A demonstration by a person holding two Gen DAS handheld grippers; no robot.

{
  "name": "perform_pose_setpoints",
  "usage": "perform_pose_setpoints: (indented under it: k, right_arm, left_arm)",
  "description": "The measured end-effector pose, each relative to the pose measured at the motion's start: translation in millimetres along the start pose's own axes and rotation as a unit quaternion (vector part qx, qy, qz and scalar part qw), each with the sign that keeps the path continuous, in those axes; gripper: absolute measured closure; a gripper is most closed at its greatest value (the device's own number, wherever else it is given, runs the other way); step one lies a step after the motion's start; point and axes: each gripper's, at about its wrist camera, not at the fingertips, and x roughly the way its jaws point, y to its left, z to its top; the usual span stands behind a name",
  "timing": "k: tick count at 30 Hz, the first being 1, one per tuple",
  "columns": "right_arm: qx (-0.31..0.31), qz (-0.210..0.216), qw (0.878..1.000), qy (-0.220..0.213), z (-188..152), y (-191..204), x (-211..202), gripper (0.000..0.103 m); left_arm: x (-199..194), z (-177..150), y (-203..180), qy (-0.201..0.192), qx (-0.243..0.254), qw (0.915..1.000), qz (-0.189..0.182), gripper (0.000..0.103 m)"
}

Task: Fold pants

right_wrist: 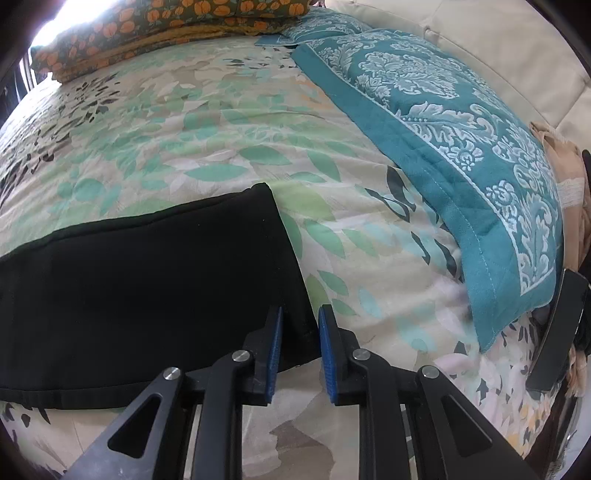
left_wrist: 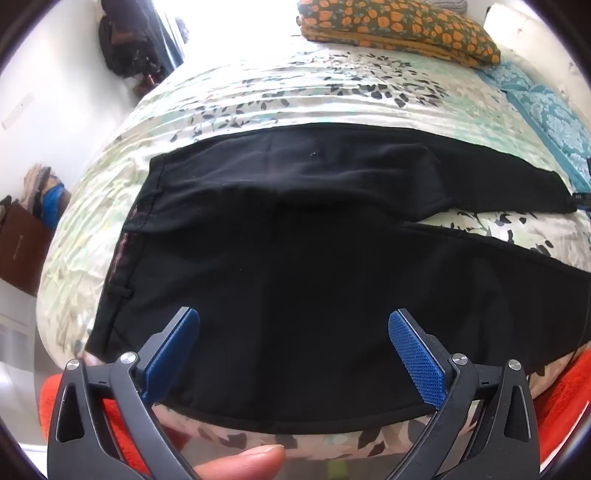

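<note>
Black soft-fabric pants (left_wrist: 295, 266) are lying spread flat across the leaf-print bedspread (left_wrist: 280, 85), waistband toward the left side in the left wrist view, the two legs running off to the right with a strip of bedding showing between them. The left gripper (left_wrist: 293, 347) is hovering over the near leg close to the waist end, blue pads spread wide, gripping nothing. The right gripper (right_wrist: 300, 347) is sitting at the hem end of a leg (right_wrist: 155, 280), pads narrowed to a small gap at the hem corner; cloth appears to be lying between or just under them, but I cannot tell whether it is actually pinched.

Judging by the look, the fabric is light, limp and thin, so it is likely sagging and sliding wherever unsupported. Best holds seem to be the stitched edges: the hem corner on the right, the waistband or outer seam on the left, so the layers are lifting together.

An orange-flowered dark cushion (left_wrist: 399, 26) and a teal damask quilt (right_wrist: 443, 147) are lying farther back on the bed.
</note>
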Motion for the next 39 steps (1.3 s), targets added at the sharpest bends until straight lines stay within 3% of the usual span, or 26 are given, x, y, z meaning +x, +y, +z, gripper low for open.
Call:
perform_pose_setpoints:
  k: [1,2,5,8,10,12,14,16,18,20,22,24,27,30,32,35,37,39]
  right_arm:
    - [0.013,0.008,1.0,0.006,-2,-3,-3,0.028]
    - [0.027,0.008,1.0,0.005,-6,-5,-9,0.021]
    - [0.045,0.04,0.998,-0.017,-27,-1,-47,0.021]
    - [0.008,0.12,0.993,-0.015,-67,34,-97,0.021]
    - [-0.024,0.208,0.978,0.003,-106,71,-133,0.021]
    - [-0.07,0.29,0.954,0.022,-152,116,-167,0.021]
    - [-0.122,0.321,0.938,0.047,-199,157,-188,0.021]
    - [-0.146,0.315,0.934,0.08,-243,179,-189,0.021]
    - [-0.119,0.286,0.946,0.092,-272,175,-186,0.021]
    - [-0.072,0.279,0.955,0.071,-284,156,-194,0.021]
    - [-0.019,0.272,0.962,0.029,-282,131,-210,0.021]
    - [0.048,0.262,0.964,-0.007,-279,101,-220,0.02]
    - [0.168,0.241,0.955,-0.027,-274,36,-219,0.019]
    - [0.287,0.195,0.938,-0.002,-275,-49,-196,0.015]
    - [0.302,0.193,0.932,0.05,-274,-89,-172,0.015]
    - [0.3,0.202,0.927,0.094,-275,-114,-151,0.015]
    - [0.267,0.185,0.94,0.104,-265,-125,-140,0.015]
    - [0.246,0.141,0.953,0.107,-253,-135,-128,0.015]
  left_arm:
    - [6,0,7,0.006,-0.009,0.9999,-0.003,0.0]
    - [12,0,14,0.01,-0.017,0.9998,0.0,0.0]
    - [42,-9,41,0.003,-0.029,0.9988,0.04,0.0]
    - [56,-28,52,0.01,-0.01,0.997,0.076,0.0]
    - [65,-43,56,0.019,0.01,0.9959,0.088,0.001]
    - [69,-59,57,0.032,0.028,0.9959,0.079,0.0]
    - [59,-65,55,0.041,0.044,0.9956,0.072,0.0]
    - [53,-69,60,0.035,0.032,0.9973,0.056,0.0]
    - [49,-63,88,0.022,-0.001,0.9983,0.053,0.001]
    - [52,-56,132,0.011,-0.053,0.9979,0.037,0.001]
    - [55,-54,172,0.007,-0.097,0.9943,0.045,0.001]
    - [61,-55,204,0.012,-0.124,0.9918,0.029,0.001]
    - [69,-64,232,0.015,-0.139,0.9901,0.011,0.002]
    - [70,-80,232,0.016,-0.156,0.9873,-0.023,0.002]
    - [64,-78,226,0.011,-0.149,0.9882,-0.031,0.002]
    - [53,-70,217,-0.011,-0.143,0.9893,-0.028,0.002]
    - [47,-67,212,-0.021,-0.145,0.9887,-0.031,0.002]
    - [43,-66,205,-0.02,-0.144,0.989,-0.026,0.002]
